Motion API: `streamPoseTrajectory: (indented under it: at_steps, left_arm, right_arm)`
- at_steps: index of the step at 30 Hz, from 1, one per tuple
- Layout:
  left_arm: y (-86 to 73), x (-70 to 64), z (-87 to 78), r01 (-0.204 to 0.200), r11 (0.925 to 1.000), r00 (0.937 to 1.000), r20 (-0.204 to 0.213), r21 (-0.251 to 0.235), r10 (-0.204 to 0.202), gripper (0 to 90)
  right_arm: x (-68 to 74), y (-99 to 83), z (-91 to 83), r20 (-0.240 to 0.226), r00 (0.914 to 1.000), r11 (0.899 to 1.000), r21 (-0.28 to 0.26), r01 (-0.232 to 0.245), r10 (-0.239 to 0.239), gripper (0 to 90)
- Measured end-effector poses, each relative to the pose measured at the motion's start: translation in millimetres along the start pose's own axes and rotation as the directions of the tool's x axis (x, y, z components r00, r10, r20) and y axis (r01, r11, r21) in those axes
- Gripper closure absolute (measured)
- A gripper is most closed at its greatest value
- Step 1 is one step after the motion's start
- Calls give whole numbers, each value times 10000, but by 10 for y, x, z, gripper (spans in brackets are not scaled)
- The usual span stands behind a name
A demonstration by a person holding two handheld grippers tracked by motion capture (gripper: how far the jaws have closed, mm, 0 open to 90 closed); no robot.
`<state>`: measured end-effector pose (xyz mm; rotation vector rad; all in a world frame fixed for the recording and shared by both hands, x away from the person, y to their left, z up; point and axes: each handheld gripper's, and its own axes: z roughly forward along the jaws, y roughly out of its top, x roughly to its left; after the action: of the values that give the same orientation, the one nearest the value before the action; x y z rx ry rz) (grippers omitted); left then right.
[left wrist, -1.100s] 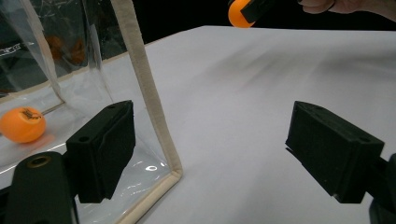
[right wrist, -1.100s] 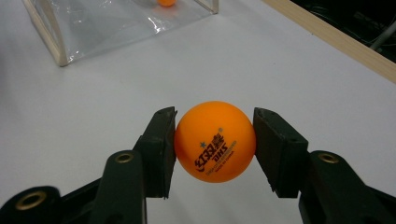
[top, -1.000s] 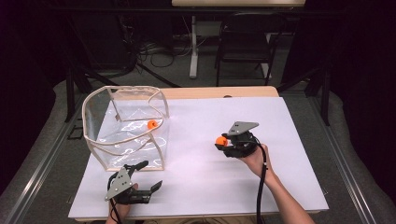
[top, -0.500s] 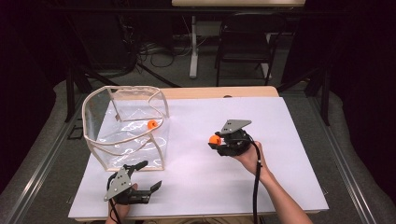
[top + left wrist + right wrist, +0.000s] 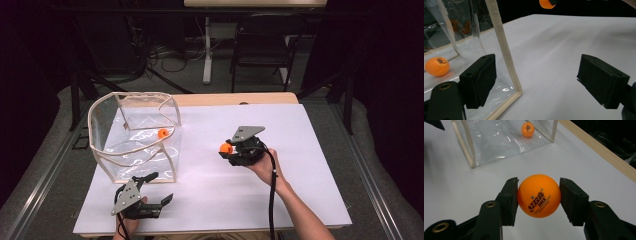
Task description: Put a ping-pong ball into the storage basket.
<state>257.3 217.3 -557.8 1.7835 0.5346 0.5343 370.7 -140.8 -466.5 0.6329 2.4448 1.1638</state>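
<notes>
Your right tongs (image 5: 227, 150) have drifted left toward the clear bag (image 5: 135, 137), clamped on an orange ball (image 5: 539, 195) above the counter (image 5: 300, 150). Your left tongs (image 5: 156, 187) gape empty beside the bag's corner.

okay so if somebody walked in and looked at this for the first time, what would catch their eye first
Most likely the bright orange ball clamped between the jaws of the right gripper, held above the middle of the white table. Next, the clear bag standing open at the table's left, with a second orange ball inside it. The left gripper sits open just in front of the bag's near corner.
</notes>
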Motion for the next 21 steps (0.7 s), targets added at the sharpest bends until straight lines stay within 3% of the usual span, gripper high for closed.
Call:
streamPoseTrajectory:
  at_steps: [21]
  left_arm:
    - [-1, 15, -11, 66, 10000, 10000, -34, -56, -66, 157]
  right_arm:
    - [31, 257, -38, -79, 9990, 9989, 125, 447, -446, 509]
